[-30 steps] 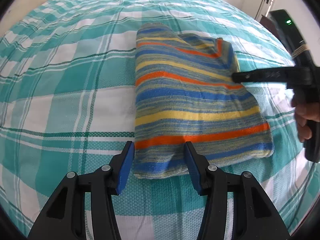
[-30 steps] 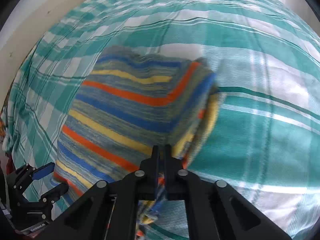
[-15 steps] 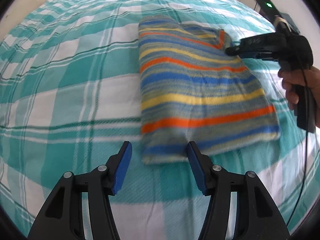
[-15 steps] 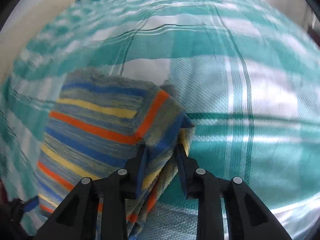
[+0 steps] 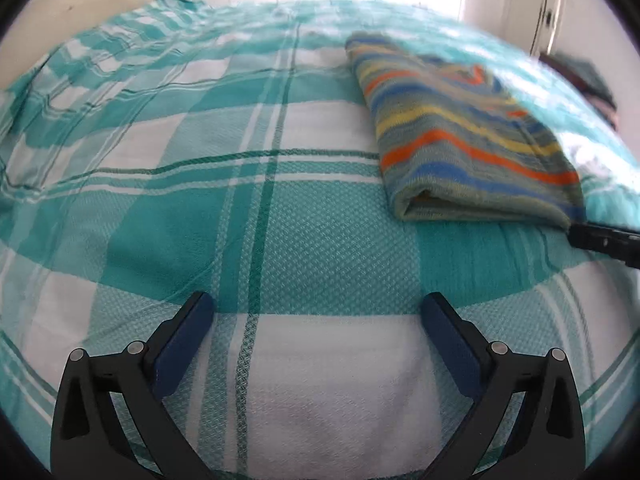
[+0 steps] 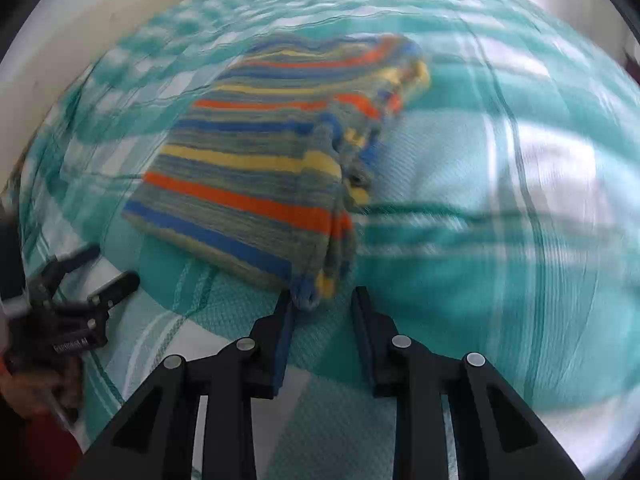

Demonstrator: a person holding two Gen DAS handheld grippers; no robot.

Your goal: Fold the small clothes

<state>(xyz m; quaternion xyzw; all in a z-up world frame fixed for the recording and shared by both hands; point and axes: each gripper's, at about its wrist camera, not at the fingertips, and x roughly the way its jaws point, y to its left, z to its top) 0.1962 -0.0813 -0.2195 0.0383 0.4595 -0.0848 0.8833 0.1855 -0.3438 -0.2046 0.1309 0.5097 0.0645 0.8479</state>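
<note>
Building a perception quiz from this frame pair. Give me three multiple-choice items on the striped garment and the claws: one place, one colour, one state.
1. Where does the striped garment lie?
A. on the teal plaid bedspread
B. on a wooden floor
C. in a basket

2. Which stripe colour does it carry?
A. pink
B. orange
C. purple

3. How does the left claw stand?
A. shut on the garment
B. shut on the bedspread
C. open, nothing between its pads

Answers: 
1 A, the plaid cloth shows all around it. 
2 B, orange bands run beside blue and yellow ones. 
3 C, its pads stand wide apart over bare bedspread; the jaws have just been opening.
</note>
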